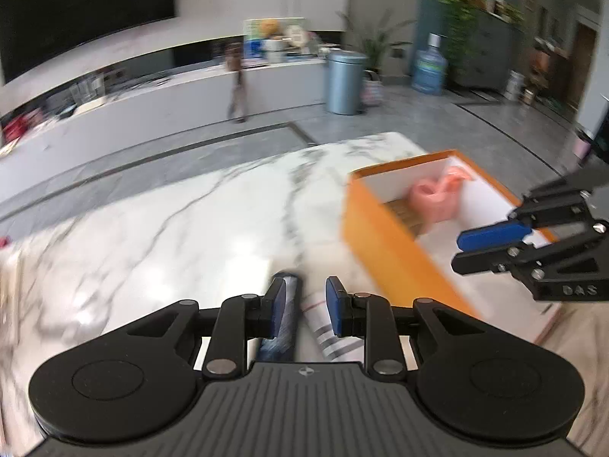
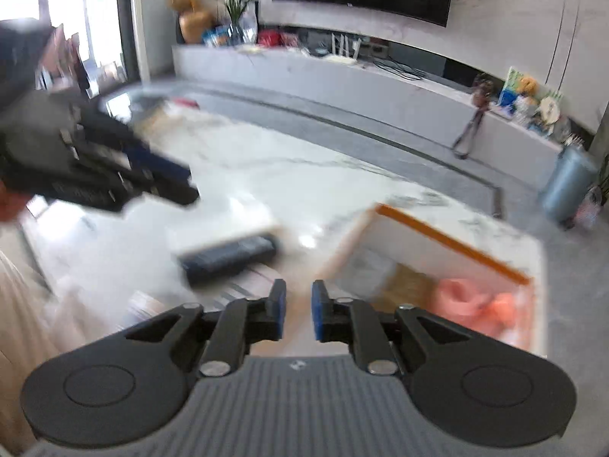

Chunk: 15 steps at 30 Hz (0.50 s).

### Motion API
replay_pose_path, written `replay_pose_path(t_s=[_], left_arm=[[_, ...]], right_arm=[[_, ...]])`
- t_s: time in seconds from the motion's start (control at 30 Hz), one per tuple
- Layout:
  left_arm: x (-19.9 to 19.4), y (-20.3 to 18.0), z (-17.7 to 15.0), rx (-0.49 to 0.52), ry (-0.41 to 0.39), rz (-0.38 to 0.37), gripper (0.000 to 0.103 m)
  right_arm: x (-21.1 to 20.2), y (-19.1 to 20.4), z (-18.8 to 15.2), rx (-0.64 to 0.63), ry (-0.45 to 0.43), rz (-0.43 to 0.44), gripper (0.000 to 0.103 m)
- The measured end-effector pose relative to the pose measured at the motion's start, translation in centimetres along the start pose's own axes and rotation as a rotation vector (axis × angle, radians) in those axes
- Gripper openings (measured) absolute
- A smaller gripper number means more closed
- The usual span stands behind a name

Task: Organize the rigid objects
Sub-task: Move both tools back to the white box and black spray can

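An orange box (image 1: 380, 243) with a white inside stands on the marble table (image 1: 171, 228), and a pink object (image 1: 434, 198) lies in it beside something tan. My left gripper (image 1: 304, 304) hovers over the table, its jaws a little apart with nothing held. Through the gap I see a dark blue oblong object (image 1: 287, 327) lying on the table. The right wrist view shows that dark blue object (image 2: 228, 257) flat on the table, with the left gripper (image 2: 186, 182) above it. My right gripper (image 2: 298, 304) is open and empty near the box rim (image 2: 449, 242), left of the pink object (image 2: 468, 301).
A white striped item (image 1: 335, 339) lies beside the dark blue object. Beyond the table edge are grey floor, a long white bench (image 1: 190, 91), a metal bin (image 1: 344, 82) and a large water bottle (image 1: 428, 66). Both views are motion-blurred.
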State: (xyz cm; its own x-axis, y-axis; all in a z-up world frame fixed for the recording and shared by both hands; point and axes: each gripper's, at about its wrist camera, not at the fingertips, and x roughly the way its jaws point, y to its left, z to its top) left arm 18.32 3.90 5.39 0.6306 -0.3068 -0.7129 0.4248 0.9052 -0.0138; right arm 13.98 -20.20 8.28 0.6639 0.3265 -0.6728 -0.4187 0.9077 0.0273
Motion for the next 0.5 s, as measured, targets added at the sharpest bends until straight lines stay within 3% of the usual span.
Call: replay_pose_path(t_s=[0.13, 0.27, 0.37, 0.5], left_arm=[[1.6, 3.2, -2.9, -0.095, 0.007, 0.056, 0.032], [3.8, 6.4, -5.0, -0.179, -0.003, 0.089, 0.048], [5.7, 7.8, -5.2, -0.166, 0.005, 0.109, 0.056], [8.0, 8.4, -6.1, -0.100, 0.027, 0.041, 0.064]], right_arm=[[3.3, 3.4, -0.4, 0.153, -0.020, 0.039, 0.021], [7.9, 5.4, -1.2, 0.361, -0.056, 0.012, 0.035], [11.5, 5.0, -1.6, 0.542, -0.040, -0.007, 0.036], [15.9, 3.8, -2.4, 0.723, -0.012, -0.023, 0.038]])
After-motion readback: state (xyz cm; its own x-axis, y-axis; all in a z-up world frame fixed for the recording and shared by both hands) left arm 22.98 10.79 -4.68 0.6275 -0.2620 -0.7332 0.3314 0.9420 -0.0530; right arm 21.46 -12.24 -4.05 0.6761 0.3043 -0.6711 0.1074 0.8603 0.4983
